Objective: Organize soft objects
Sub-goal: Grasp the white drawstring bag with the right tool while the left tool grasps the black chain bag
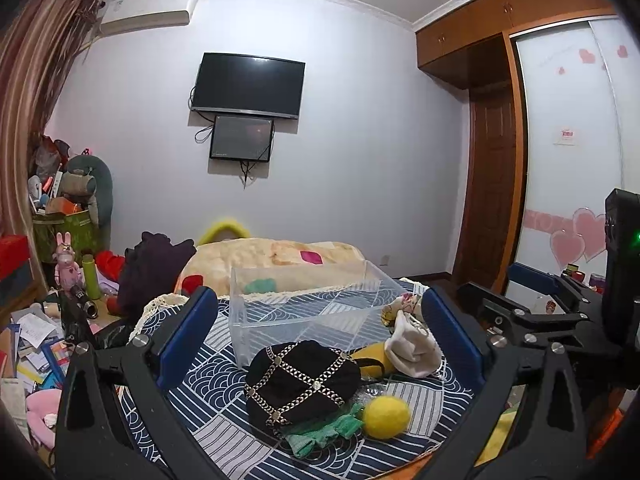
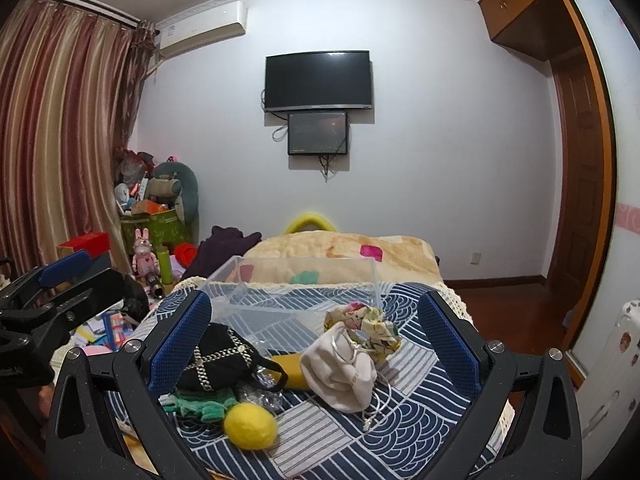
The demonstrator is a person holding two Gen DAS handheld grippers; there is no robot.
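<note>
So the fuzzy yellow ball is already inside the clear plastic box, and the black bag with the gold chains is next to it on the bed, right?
Not quite. The yellow ball is not in the clear plastic box; it lies on the patterned bedspread in front of it, as the right wrist view shows. The box looks empty. The black bag with the gold chains is indeed close by on the bed.

left tongs [image 1: 320, 328]: spread wide | right tongs [image 2: 316, 328]: spread wide

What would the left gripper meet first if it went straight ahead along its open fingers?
Probably the black chain-trimmed pouch, lying centred between the left gripper's open fingers, nearer than the clear plastic bin; depth is uncertain.
</note>
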